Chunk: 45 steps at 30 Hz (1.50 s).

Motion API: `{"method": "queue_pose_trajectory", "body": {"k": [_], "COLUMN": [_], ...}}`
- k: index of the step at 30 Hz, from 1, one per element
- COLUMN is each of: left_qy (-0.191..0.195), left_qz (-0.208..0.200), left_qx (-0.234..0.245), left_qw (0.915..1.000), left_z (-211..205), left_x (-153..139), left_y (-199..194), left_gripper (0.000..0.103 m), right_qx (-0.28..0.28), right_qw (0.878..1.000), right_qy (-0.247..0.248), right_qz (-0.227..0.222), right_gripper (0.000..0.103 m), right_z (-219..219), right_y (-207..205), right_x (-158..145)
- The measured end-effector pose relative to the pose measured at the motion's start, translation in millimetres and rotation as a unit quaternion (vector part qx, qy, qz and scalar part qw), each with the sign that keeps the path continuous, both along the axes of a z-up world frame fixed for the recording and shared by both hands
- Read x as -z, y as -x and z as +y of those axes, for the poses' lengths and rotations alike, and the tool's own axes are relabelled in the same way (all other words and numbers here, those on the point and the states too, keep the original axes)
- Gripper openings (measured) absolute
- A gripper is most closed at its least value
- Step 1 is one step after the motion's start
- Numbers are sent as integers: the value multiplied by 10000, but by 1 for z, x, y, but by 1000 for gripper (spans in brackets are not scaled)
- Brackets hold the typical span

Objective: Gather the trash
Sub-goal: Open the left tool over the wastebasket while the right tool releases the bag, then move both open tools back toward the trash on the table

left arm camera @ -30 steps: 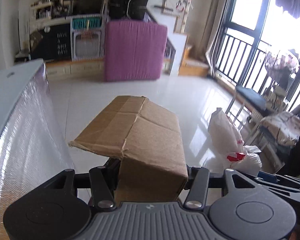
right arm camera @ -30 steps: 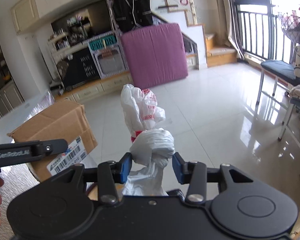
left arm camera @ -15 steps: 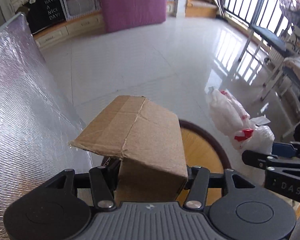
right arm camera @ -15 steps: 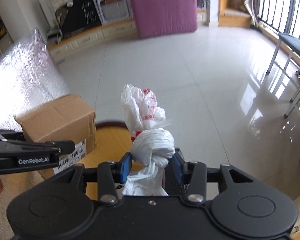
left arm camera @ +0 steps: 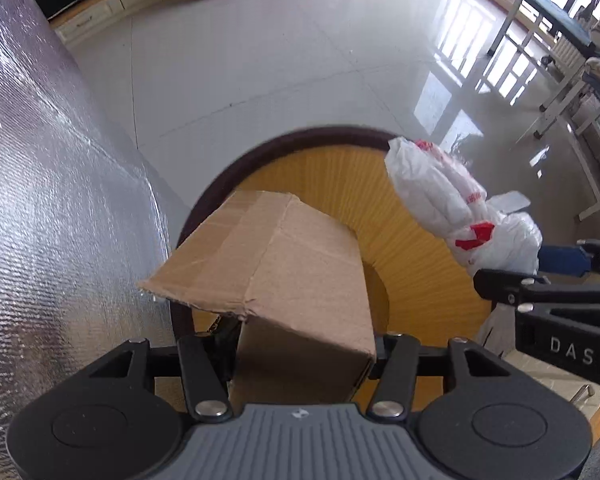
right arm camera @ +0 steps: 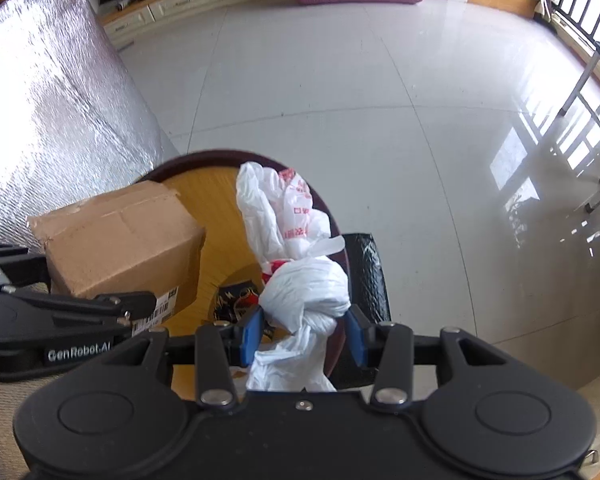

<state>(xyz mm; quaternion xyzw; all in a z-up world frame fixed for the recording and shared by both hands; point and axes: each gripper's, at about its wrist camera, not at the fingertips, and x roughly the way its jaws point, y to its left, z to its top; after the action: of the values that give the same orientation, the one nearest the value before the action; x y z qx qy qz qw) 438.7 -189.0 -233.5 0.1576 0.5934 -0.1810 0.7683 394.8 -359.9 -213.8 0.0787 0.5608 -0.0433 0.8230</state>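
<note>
Left wrist view: left hand-held gripper (left arm camera: 304, 354) is clamped on the brown corrugated cardboard box (left arm camera: 284, 276), fingers pressing its near end from both sides. A second ago the view ran across the room to the purple mat; now it's pitched down and the round yellow-lined bin with the dark rim (left arm camera: 420, 216) fills the middle, directly under the box. My read: the carry is over and we're at the drop point. The box's long axis runs along the gripper fingers, pointing away and down into the bin mouth, loose flap sticking out left. Silver foil sheet (left arm camera: 60, 200) hangs on the left. The knotted white plastic trash bag with red print (left arm camera: 456, 208) sits over the bin's right side.

Right wrist view: right hand-held gripper (right arm camera: 302, 334), blue pads, is closed on the bag (right arm camera: 304, 296) at its knot. The same downward pitch happened here; the bin (right arm camera: 216, 208) has come in below. The bag's long axis points away from the gripper, top lobes leaning far-left over the opening. The box (right arm camera: 116, 240) is at left, above the bin's left side. Dark printed litter (right arm camera: 236, 300) already lies inside. Releasing both looks like the next step.
</note>
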Motion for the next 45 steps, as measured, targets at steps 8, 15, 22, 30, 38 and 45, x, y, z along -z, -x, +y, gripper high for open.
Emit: {"method": "queue_pose_trajectory", "body": {"k": [8,15,22,30,38,45], "left_qy": [-60,-99,-259,-305,-227,-108], "left_qz": [124,120,40,-39,-8,-106], "left_qx": [-213,-239,-132,-76,-82,-348], "left_qw": [9997,9996,9996,9995,9997,9993], "left_z": [2,3,-1,2,6,16], "left_x": [9,9,11,11,6,-3], "left_y": [-2,-1,2,8,13,16], "left_gripper": [63,81,90,103,103,103], "right_qx": [-175,-366,-255,-257,-440,-554], "right_qw": [9996,9990,9994,9995,9990,9982], "right_qy": [-210,-260,-226,-163,-74,-52], "right_qz": [-4,-55,-8,-33,-98,-208], "right_gripper": [45,45,57,66,76,82], "right_z": [-2,4,-1,-8,-9,-8], "right_y": [-8,-8,-5,2,7,11], "right_x": [3,9,14,16,14,7]}}
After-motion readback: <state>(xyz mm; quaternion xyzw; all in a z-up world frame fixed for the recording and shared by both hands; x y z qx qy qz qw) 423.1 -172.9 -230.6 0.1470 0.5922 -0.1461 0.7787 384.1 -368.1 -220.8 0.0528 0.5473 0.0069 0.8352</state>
